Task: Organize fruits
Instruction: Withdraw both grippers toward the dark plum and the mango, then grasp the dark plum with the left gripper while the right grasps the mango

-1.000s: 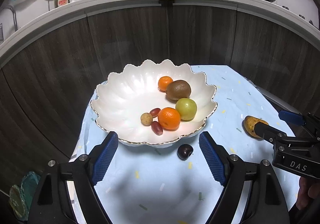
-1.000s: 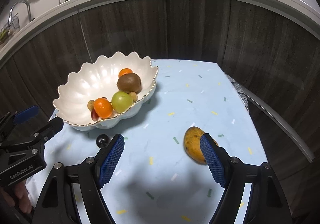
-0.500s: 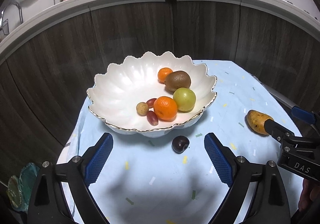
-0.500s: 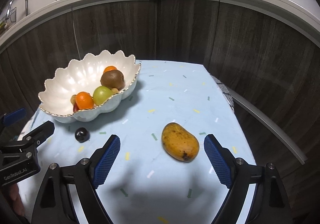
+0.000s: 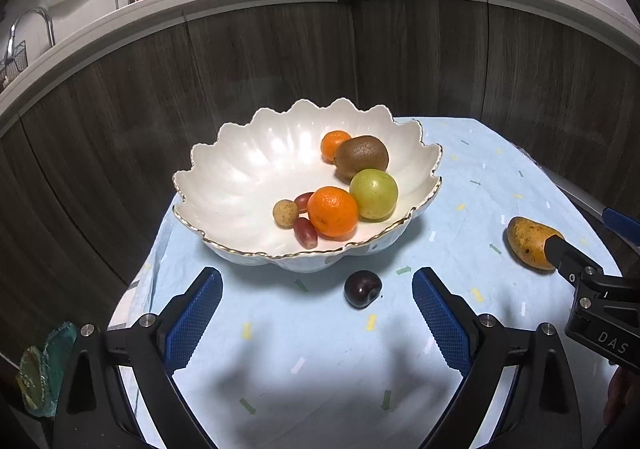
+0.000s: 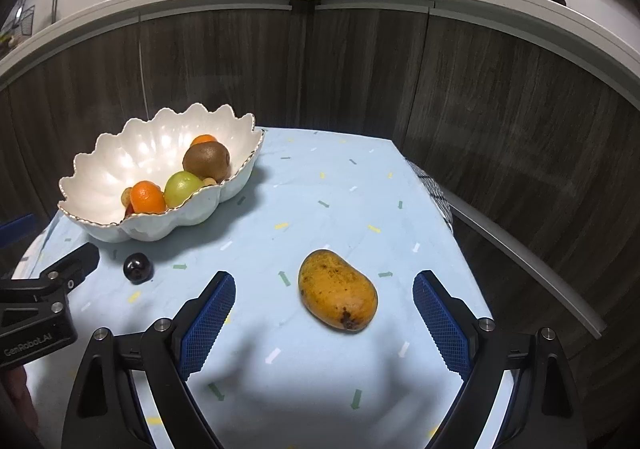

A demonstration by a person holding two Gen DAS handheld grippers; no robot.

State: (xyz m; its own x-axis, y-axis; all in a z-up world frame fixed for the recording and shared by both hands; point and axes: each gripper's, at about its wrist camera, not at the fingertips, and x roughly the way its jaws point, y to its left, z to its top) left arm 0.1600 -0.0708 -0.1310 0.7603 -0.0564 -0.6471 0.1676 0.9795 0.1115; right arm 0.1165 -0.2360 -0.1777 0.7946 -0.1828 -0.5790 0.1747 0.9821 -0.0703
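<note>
Both grippers' jaws gape wide, holding nothing. The left gripper (image 5: 316,313) frames a plum (image 5: 362,288) at lower centre, below the bowl (image 5: 224,177). The right gripper (image 6: 324,317) frames a mango (image 6: 338,294) on the counter (image 6: 340,189).

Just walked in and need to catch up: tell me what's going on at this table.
A person holding two grippers is sorting fruit into a white scalloped bowl, which already holds oranges, a kiwi, a green fruit and smaller pieces. Two fruits lie on the blue cloth outside it: a dark plum just ahead of the open left gripper, and a mango between the fingers of the open right gripper. Neither gripper holds anything.
</note>
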